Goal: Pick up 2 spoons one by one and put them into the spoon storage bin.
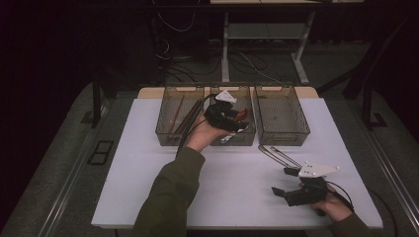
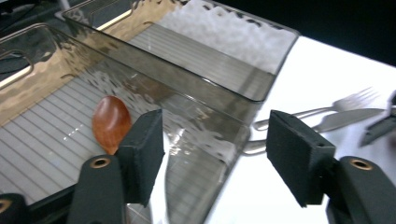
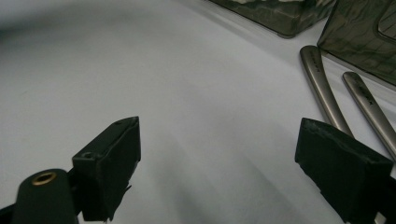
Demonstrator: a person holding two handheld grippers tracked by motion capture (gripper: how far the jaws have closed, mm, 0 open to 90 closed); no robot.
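Two hand-held grippers I run, left hand-held gripper (image 2: 212, 156) jaws apart over middle bin (image 1: 247, 136) with wooden spoon (image 2: 110, 123), right hand-held gripper (image 3: 229, 170) agape beside fork (image 2: 322, 108) and knife (image 2: 348, 117) on desk (image 1: 232, 182).

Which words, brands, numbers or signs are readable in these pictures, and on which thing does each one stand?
No text can be read.
Fork handle: a small stamped mark, too blurred to read.
Knife handle: a similar mark, also too blurred.
Wooden spoon, middle bin, left gripper, right gripper: no lettering visible.
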